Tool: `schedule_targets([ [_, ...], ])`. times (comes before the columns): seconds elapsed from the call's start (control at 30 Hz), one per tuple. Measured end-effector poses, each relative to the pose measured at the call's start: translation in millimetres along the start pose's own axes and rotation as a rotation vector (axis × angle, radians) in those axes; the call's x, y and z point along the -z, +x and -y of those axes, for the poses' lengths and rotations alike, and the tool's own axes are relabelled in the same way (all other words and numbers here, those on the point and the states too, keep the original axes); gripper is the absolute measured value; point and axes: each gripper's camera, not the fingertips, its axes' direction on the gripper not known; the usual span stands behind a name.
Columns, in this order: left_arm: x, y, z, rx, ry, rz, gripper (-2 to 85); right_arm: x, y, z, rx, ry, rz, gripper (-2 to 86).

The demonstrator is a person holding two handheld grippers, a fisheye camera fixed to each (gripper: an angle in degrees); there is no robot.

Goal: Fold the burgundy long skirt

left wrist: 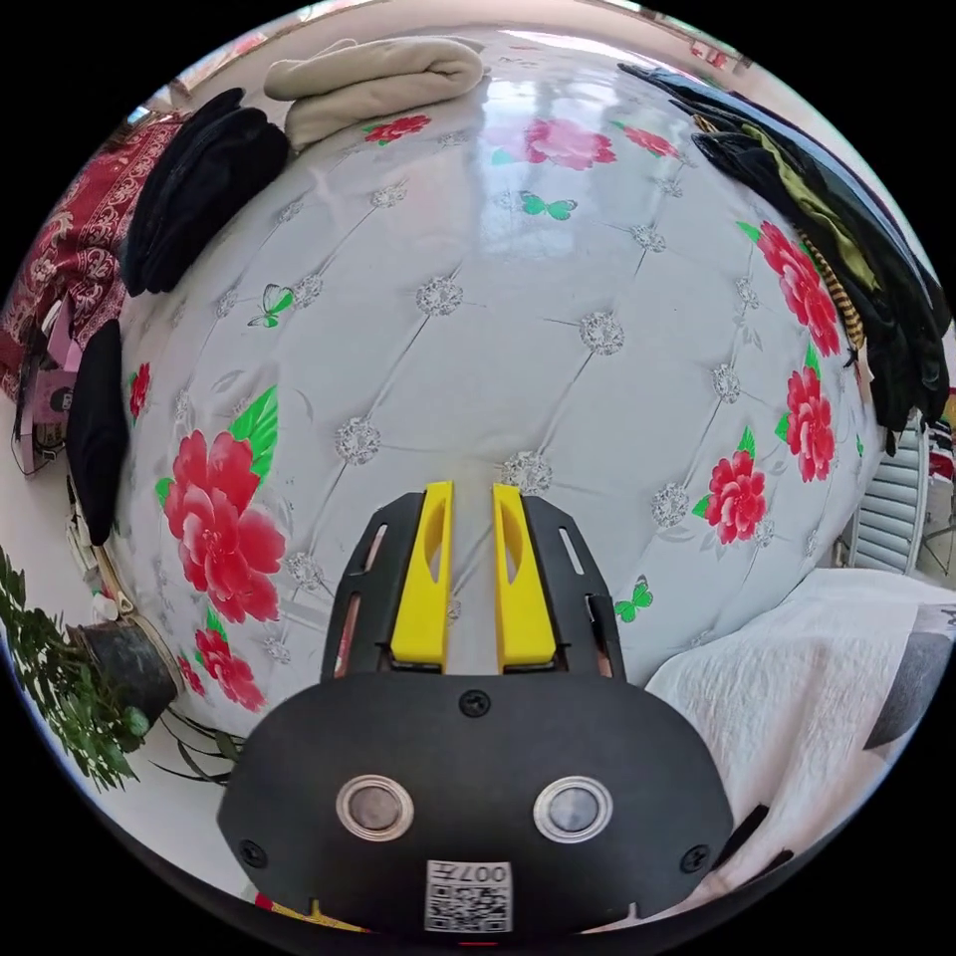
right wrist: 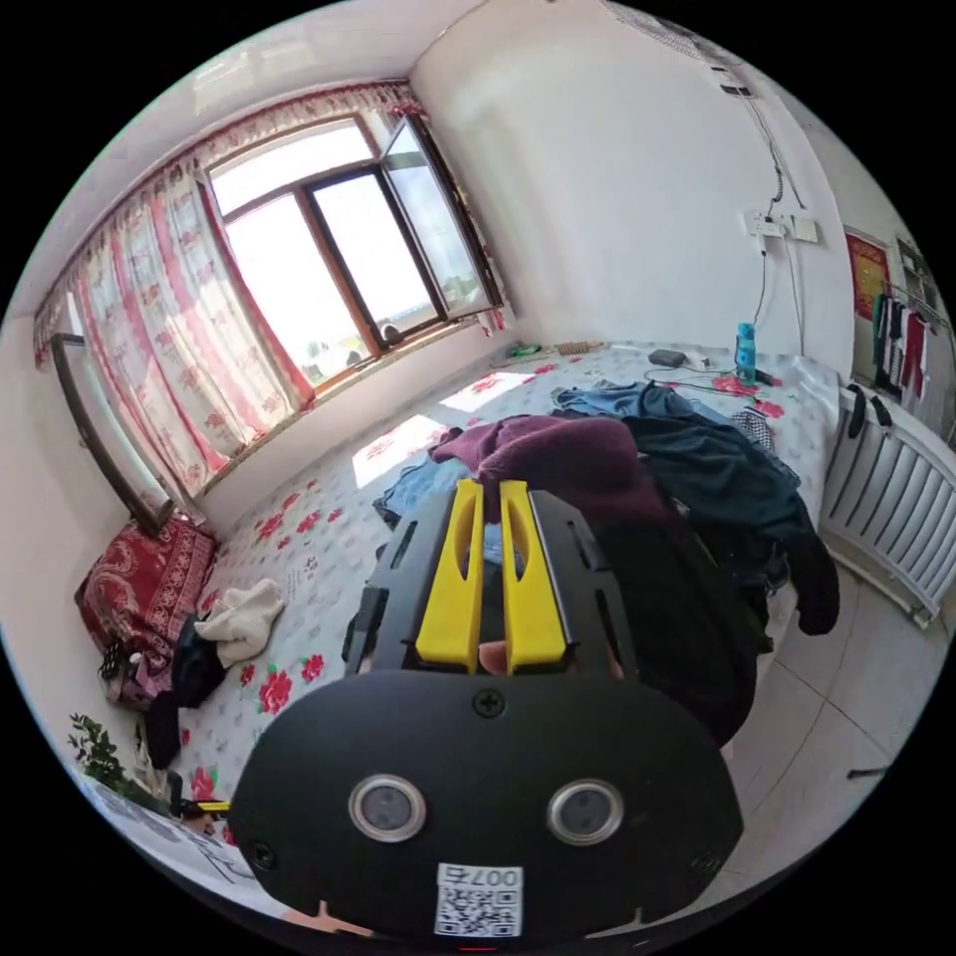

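On top of the clothes heap, in the right gripper view, the burgundy skirt point(right wrist: 573, 453) is seen bunched up, just beyond the tips of the right tongs point(right wrist: 490, 508). The yellow jaws of those tongs are held nearly together with a thin gap; no cloth is seen pinched between them, though whether the tips touch the skirt cannot be told. Beside and beneath the skirt, a dark teal garment point(right wrist: 732, 478) and a black garment point(right wrist: 677, 617) are piled, the black one draped over the bed edge toward the tiled floor point(right wrist: 846, 677). Blue cloth point(right wrist: 607, 398) is seen behind the heap. Farther along the floral bed cover point(right wrist: 299, 558), a cream garment point(right wrist: 244, 612) and a small black garment point(right wrist: 194, 667) are lying well apart from the heap. A window point(right wrist: 339, 269) with floral curtains point(right wrist: 149, 349) is seen behind the bed, a radiator point(right wrist: 896, 518) at the far side.

In the left gripper view, the left tongs point(left wrist: 473, 498) are held over a bare stretch of the glossy quilted bed cover point(left wrist: 518, 329), jaws slightly parted, nothing gripped. Along the far edge of the cover, a folded beige garment point(left wrist: 368, 85) and a folded black garment point(left wrist: 199, 189) are set next to each other. Another black item point(left wrist: 97, 428) is seen at one edge, and a pile of dark clothes point(left wrist: 846, 249) at the opposite edge. A potted plant point(left wrist: 90, 687) is seen near the lower corner of the bed.
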Motion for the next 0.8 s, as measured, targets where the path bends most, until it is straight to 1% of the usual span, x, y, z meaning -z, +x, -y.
schedule_targets([
  [0.07,9.7,1.0,-6.3,0.001,0.049,0.000,6.0,8.4,-64.3,-2.7,0.159,-0.046,0.230,0.4],
  [0.1,17.0,1.6,-11.1,0.000,0.082,-0.003,5.9,10.3,-82.0,-6.5,0.209,-0.068,0.292,0.4],
  [0.17,28.4,1.9,-19.8,-0.005,0.132,-0.022,5.8,20.0,-150.5,-34.4,0.383,-0.147,0.494,0.1],
  [0.2,36.2,1.5,-27.0,-0.007,0.168,-0.035,5.7,22.3,-166.9,-44.6,0.424,-0.169,0.532,0.1],
  [0.27,46.8,-0.5,-40.4,-0.006,0.223,-0.058,5.6,29.7,-224.9,-95.3,0.537,-0.251,0.678,0.0],
  [0.3,52.6,-2.3,-50.5,-0.005,0.255,-0.076,5.6,29.7,-237.6,-109.6,0.560,-0.289,0.729,0.0],
  [0.37,59.5,-6.3,-67.3,0.006,0.299,-0.101,5.5,28.8,-286.5,-174.7,0.643,-0.458,0.941,0.0],
  [0.4,62.8,-9.3,-78.9,0.014,0.322,-0.116,5.5,27.9,-298.4,-192.3,0.665,-0.512,0.989,0.0],
  [0.47,66.1,-14.4,-96.9,0.031,0.353,-0.138,5.5,26.4,-340.7,-263.9,0.781,-0.741,1.164,0.0],
  [0.53,65.7,-22.8,-119.5,0.058,0.366,-0.162,5.6,28.1,-362.0,-307.1,0.862,-0.876,1.236,0.0],
  [0.57,64.8,-25.1,-124.7,0.066,0.363,-0.163,5.7,29.9,-371.8,-328.6,0.935,-0.935,1.218,0.0],
  [0.63,60.5,-35.8,-145.0,0.097,0.345,-0.140,6.1,29.6,-375.3,-344.8,0.996,-0.950,1.151,0.0],
  [0.77,54.7,-60.0,-171.8,0.164,0.333,-0.100,6.3,13.8,-351.2,-327.5,0.842,-0.972,1.198,0.0],
  [0.8,52.5,-69.3,-176.9,0.183,0.331,-0.093,6.3,13.1,-347.3,-324.7,0.832,-0.971,1.193,0.0],
])
